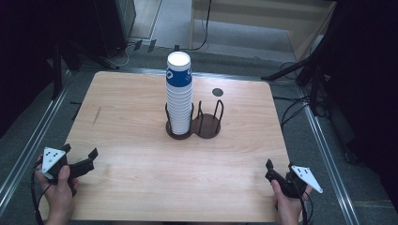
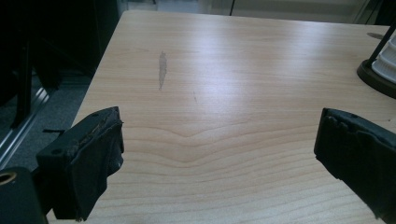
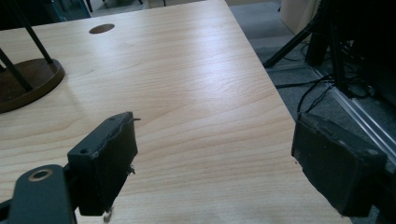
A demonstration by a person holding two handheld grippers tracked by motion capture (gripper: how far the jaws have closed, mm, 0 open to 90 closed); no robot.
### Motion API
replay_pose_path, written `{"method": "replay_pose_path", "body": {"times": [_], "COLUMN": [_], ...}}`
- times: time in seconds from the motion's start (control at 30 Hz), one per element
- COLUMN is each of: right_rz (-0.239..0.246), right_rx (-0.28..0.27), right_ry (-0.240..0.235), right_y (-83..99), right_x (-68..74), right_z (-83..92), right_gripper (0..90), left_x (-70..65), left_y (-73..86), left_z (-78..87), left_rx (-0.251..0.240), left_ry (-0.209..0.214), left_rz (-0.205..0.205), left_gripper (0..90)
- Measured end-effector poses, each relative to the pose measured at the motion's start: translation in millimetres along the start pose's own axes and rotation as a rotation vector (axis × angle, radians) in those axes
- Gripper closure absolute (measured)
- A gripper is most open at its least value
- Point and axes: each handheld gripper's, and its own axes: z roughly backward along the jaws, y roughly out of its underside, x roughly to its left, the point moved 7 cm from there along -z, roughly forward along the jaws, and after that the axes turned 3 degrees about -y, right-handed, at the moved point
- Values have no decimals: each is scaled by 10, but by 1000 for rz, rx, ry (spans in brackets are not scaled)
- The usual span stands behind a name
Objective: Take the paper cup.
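Two hands rest at near corners, left gripper [image 1: 80,153] and right gripper [image 1: 280,169] wide, empty; cups [image 1: 179,93] stacked in rack [image 1: 193,126].

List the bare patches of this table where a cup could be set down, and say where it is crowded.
Bare wood runs across the table between the left tool and the right tool, both open and holding nothing. The back-left corner is bare too, apart from a grey smear. The middle is crowded: the cup stack stands in a two-ring holder, with a round hole behind it.
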Motion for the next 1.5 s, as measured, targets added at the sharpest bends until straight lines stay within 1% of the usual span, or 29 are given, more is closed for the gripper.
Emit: {"method": "replay_pose_path", "body": {"times": [0.07,0.13,0.17,0.2,0.23,0.27,0.3,0.37,0.43,0.5,0.63,0.67,0.73,0.8,0.83,0.87,1.0,1.1,1.2,1.27,1.3,1.33,1.5], "right_rz": [14,47,63,60,52,47,50,65,69,71,89,92,105,106,106,103,97,107,120,126,126,133,142], "right_rx": [-3,-12,-12,-18,-24,-35,-43,-68,-88,-92,-84,-73,-68,-65,-65,-65,-69,-67,-76,-73,-73,-70,-61], "right_ry": [13,33,36,32,24,14,11,-11,-40,-67,-104,-106,-113,-122,-122,-128,-153,-159,-168,-172,-172,-179,-203], "right_y": [-1,-8,-12,-23,-41,-72,-95,-166,-235,-296,-407,-429,-487,-543,-543,-610,-721,-805,-888,-927,-927,-962,-1019], "right_x": [14,40,61,88,112,154,185,277,375,467,619,653,712,778,778,852,994,1098,1197,1260,1260,1332,1497], "right_z": [2,4,6,5,4,6,9,24,43,62,64,57,44,35,35,22,4,-16,-27,-43,-43,-60,-92], "right_gripper": [146,148,150,151,152,152,152,152,151,148,142,142,140,139,139,138,134,130,130,129,129,129,130], "left_x": [-7,-11,-12,-17,-17,-25,-31,-34,-33,-28,-28,-31,-35,-35,-35,-33,-29,-29,-28,-24,-24,-21,-20], "left_y": [-1,1,3,3,3,7,8,11,11,11,12,12,13,13,13,12,11,12,13,13,13,13,13], "left_z": [-1,-9,-13,-17,-17,-25,-32,-37,-38,-41,-44,-44,-41,-41,-41,-42,-41,-42,-42,-42,-42,-43,-43], "left_rx": [-2,5,9,10,10,22,23,31,34,35,39,38,38,36,36,35,35,36,38,40,40,41,43], "left_ry": [3,3,-5,-8,-8,-19,-23,-28,-27,-23,-20,-21,-21,-22,-22,-22,-18,-20,-19,-20,-20,-20,-19], "left_rz": [-4,-5,-9,-14,-14,-30,-31,-41,-40,-31,-28,-32,-38,-38,-38,-33,-29,-30,-28,-26,-26,-25,-23], "left_gripper": [24,24,24,24,25,24,25,25,25,25,25,25,25,25,25,25,25,25,25,25,25,25,25]}}
